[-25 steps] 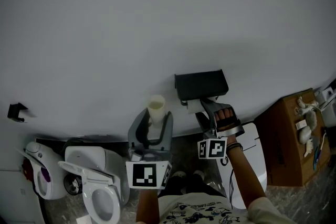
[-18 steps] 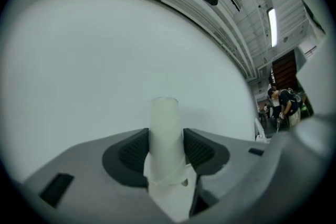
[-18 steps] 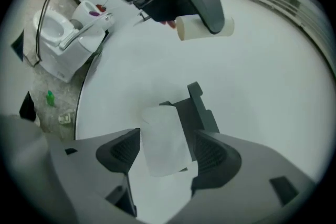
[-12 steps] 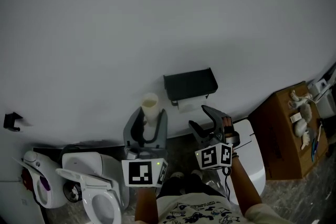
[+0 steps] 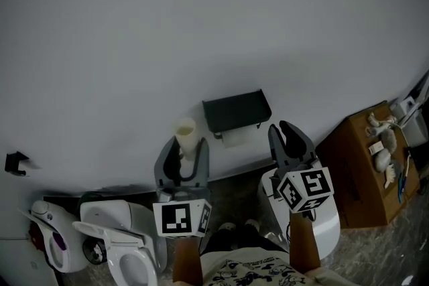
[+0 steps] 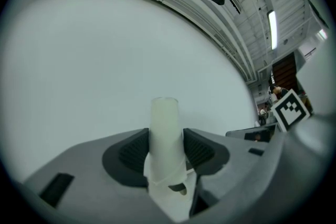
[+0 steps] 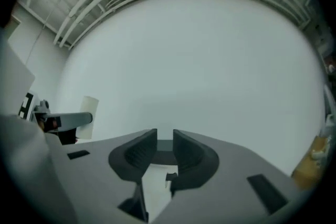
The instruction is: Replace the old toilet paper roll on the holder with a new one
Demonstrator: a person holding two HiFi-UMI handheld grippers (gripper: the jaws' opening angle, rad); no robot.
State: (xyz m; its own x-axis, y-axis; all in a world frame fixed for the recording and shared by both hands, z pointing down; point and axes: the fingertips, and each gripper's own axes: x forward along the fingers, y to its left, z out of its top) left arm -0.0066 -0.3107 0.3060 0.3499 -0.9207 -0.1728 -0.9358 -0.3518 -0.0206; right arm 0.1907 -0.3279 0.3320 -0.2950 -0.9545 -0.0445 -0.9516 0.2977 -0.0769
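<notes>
Clenched in the left gripper (image 5: 186,152): one bare cardboard tube (image 5: 185,131), upright, gripped round its lower half. Just right of it on the wall, one black roll holder (image 5: 236,110) with white paper (image 5: 234,138) peeking beneath. Beside that, the right gripper (image 5: 284,136) (jaws just narrowed to a slim gap), gripping nothing. Below left, one toilet (image 5: 124,238). Far right, one brown cardboard box (image 5: 365,164).

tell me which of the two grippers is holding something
The left gripper: its jaws clamp the pale tube, which stands upright between them. The right gripper has just been closing its jaws, with nothing between them.
</notes>
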